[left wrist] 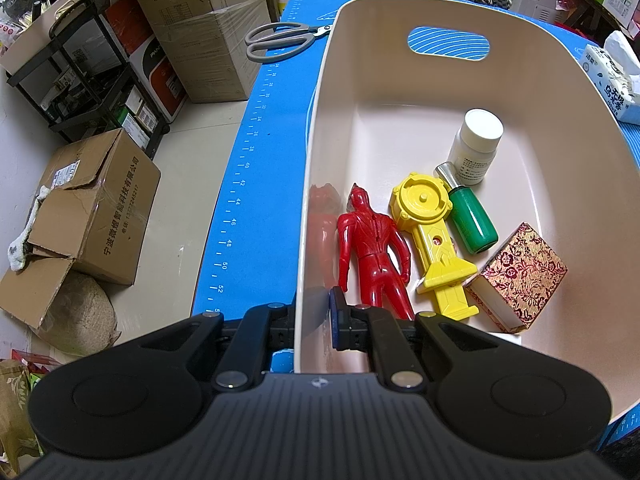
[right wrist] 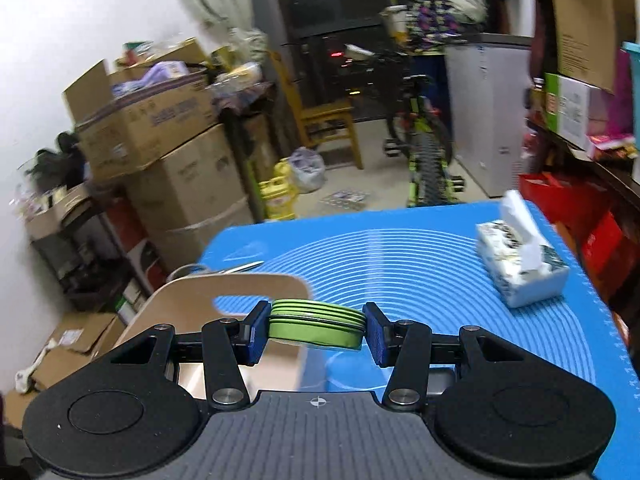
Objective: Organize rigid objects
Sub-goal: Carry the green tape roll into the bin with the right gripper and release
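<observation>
A cluttered storeroom of cardboard boxes (right wrist: 168,152) and a bicycle (right wrist: 424,148) surrounded the blue ruled mat (right wrist: 440,264) covering the worktop. On it, the cream plastic bin (left wrist: 520,92) was steadied by the left gripper (left wrist: 314,316), jaws pinched on its wall. Inside lay a red toy figure (left wrist: 372,252) and other items. The right gripper (right wrist: 316,328) carried a round green tin (right wrist: 316,326) clamped between its jaws, near the bin, likely for dropping in.

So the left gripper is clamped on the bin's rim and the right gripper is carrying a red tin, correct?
Not quite: the tin is green, not red, as the right wrist view shows it pinched in the right gripper. The rest holds: the left gripper is clamped on the bin's rim.
</observation>
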`<state>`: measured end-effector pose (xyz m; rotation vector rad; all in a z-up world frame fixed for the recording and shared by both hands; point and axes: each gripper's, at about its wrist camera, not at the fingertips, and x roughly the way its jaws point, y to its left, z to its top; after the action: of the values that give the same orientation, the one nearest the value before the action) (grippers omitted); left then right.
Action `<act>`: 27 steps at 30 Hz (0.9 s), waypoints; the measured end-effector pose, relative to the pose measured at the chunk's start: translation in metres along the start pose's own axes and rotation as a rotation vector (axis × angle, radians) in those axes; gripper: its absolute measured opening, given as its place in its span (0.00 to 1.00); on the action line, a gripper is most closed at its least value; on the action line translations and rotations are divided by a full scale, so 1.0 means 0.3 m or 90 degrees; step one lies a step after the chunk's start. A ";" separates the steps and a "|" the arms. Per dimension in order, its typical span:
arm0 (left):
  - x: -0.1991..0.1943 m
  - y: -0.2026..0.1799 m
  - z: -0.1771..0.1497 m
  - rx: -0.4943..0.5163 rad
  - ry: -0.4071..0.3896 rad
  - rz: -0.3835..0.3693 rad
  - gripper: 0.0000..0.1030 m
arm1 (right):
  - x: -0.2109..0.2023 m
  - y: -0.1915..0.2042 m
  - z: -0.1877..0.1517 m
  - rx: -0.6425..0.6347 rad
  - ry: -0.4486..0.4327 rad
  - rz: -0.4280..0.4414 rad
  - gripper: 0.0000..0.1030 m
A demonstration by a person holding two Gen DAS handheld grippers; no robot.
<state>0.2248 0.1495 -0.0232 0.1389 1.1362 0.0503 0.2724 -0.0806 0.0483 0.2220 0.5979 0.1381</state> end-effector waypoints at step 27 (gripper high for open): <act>0.004 -0.002 0.005 0.002 0.000 0.001 0.12 | 0.187 0.386 -0.255 -0.183 0.241 0.087 0.53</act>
<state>0.2267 0.1489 -0.0236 0.1427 1.1360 0.0497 0.2671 0.0550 -0.0149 -0.0461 0.9290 0.4017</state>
